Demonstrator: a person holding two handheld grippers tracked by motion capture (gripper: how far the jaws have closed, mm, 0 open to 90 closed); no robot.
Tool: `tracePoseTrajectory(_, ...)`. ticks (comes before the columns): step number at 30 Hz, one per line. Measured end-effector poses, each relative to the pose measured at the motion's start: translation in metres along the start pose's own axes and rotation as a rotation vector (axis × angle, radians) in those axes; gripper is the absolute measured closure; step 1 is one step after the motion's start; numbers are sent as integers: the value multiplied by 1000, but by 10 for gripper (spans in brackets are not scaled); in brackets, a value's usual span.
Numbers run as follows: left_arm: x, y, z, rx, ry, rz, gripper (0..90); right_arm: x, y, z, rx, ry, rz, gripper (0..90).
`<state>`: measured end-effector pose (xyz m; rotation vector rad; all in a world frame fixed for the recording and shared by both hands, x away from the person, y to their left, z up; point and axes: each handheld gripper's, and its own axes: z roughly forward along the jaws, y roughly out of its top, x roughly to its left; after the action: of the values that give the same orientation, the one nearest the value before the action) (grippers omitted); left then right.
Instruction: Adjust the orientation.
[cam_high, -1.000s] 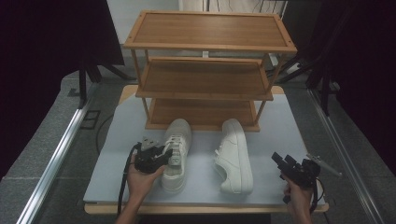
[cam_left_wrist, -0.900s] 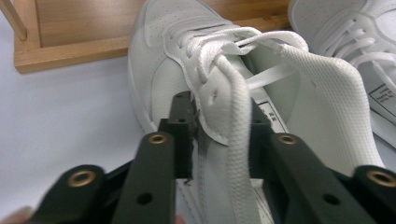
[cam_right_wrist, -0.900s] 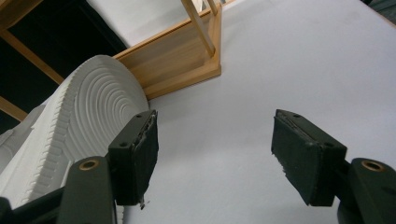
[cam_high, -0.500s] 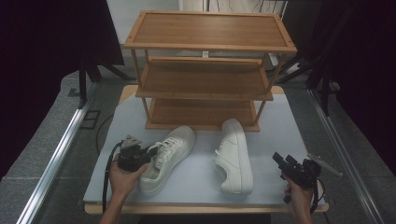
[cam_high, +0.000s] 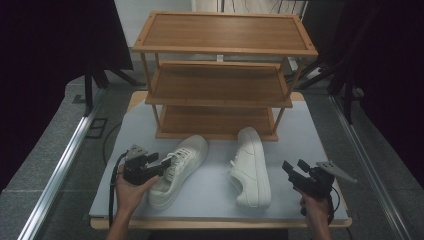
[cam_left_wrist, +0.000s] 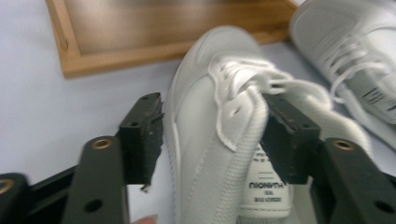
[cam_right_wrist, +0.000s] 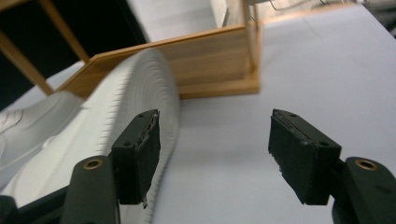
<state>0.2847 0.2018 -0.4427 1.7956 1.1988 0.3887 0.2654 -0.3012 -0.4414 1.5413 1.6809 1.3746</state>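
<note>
Lower left of the high view: the left gripper has just spread its jaws, which now straddle the collar of a white leather sneaker without pressing it. The shoe's long axis slants toward the wooden shoe rack. The right gripper, unclenched and empty, hovers beside the second sneaker.

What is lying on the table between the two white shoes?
Nothing: in the high view only bare table separates the left shoe from the right shoe, which lies tipped on its side.
</note>
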Motion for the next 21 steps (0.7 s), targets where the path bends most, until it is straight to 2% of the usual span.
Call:
tracePoseTrajectory(2,2,0,-7,-34,-20,-1,382,10,2,0,-2,10,-45,408)
tracePoseTrajectory(5,3,0,-16,-96,-60,-6,372,26,6,-3,4,66,-105,497)
tracePoseTrajectory(8,1,2,-21,-120,-87,5,357,40,9,-9,10,117,-132,555)
tracePoseTrajectory(11,-1,4,-20,-119,-101,16,350,55,12,-10,8,175,-148,633)
tracePoseTrajectory(13,-4,6,-21,-118,-93,30,347,67,14,-10,4,220,-184,669)
tracePoseTrajectory(14,-11,8,-25,-140,-73,39,349,74,15,-12,-4,246,-205,697)
tracePoseTrajectory(16,-15,9,-28,-149,-72,52,349,78,14,-13,-2,263,-217,707)
tracePoseTrajectory(19,-26,11,-35,-141,-63,81,350,88,10,-13,34,308,-268,762)
tracePoseTrajectory(21,-28,10,-37,-133,-73,73,351,91,7,-12,58,322,-300,806)
